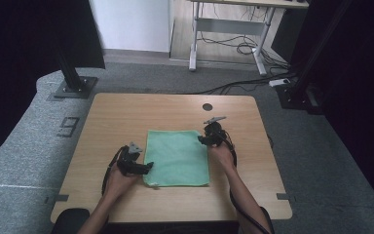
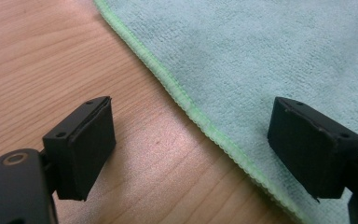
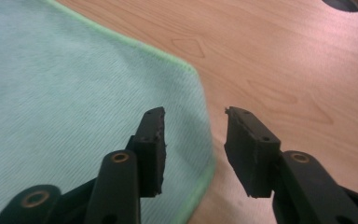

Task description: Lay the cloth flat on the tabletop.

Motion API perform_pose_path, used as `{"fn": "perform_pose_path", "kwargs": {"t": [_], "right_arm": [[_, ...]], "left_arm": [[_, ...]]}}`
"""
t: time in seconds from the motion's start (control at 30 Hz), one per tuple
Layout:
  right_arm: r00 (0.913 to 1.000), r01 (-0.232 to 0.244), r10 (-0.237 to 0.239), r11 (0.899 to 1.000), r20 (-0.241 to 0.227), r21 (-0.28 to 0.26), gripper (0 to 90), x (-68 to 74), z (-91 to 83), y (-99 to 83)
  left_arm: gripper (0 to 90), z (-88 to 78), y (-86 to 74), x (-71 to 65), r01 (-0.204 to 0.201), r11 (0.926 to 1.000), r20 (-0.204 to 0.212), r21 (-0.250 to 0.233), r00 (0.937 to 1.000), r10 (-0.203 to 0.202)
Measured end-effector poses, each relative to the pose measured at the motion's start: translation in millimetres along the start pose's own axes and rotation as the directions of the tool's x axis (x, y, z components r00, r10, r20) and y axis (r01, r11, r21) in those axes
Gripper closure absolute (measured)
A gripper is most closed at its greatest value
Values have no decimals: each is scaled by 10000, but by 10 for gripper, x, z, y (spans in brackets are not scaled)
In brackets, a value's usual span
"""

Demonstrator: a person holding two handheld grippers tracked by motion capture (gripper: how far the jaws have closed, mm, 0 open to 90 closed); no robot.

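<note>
Forearms enter from the bottom edge of the high view, each hand carrying a hand-held gripper. Green cloth lies flat, centre of the wooden surface, slightly lower than mid-frame.

Left hand-held gripper: at the cloth's lower-left corner. In the left gripper view its jaws stand wide apart, straddling the stitched hem; one pad over bare wood, the other over cloth. Released, nothing pinched.

Right hand-held gripper: at the cloth's upper-right edge. In the right gripper view the jaws are partly closed with a gap between them; the cloth's edge runs beneath that gap. Pads appear clear of the fabric, though the low angle makes contact hard to rule out. Grasping nothing.

Step in hand, by my reading: lining up on the cloth's two edges before a grasp, probably for a fold.

Next move calls for: lowering each jaw pair onto the hem, then clenching on a single layer without dragging the cloth.
</note>
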State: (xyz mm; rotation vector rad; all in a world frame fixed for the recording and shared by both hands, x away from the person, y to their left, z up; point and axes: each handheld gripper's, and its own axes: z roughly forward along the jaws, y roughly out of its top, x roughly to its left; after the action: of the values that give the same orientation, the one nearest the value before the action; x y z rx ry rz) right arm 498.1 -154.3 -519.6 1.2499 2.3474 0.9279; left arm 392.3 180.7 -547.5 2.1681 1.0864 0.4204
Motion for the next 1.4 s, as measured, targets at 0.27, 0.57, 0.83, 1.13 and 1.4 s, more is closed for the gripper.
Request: {"fn": "perform_pose_path", "kwargs": {"t": [0.27, 0.57, 0.83, 1.13, 1.4], "right_arm": [[9995, 309, -311, 9967, 13, 747, 794, -14, 177, 27], [9938, 1005, -1005, 9949, -477, -31, 834, 300, -110, 85], [9685, 2029, -1968, 9789, -1526, 255, 801, 691, -27, -19], [9740, 1997, -1990, 9799, -1081, -43, 643, 621, -162, 132], [9713, 1933, -1876, 9808, -1465, 258, 581, 638, 3, 95]], "left_arm": [[147, 0, 0, 0, 6, 10000, 0, 0, 10000, -6], [147, 0, -1, -4, 39, 10000, -28, -3, 10000, -39], [147, -1, -3, -8, 78, 10000, -48, -9, 10000, -78], [148, -1, -3, -8, 81, 10000, -50, -9, 10000, -81], [147, -1, -3, -8, 76, 10000, -51, -6, 10000, -76]]}}
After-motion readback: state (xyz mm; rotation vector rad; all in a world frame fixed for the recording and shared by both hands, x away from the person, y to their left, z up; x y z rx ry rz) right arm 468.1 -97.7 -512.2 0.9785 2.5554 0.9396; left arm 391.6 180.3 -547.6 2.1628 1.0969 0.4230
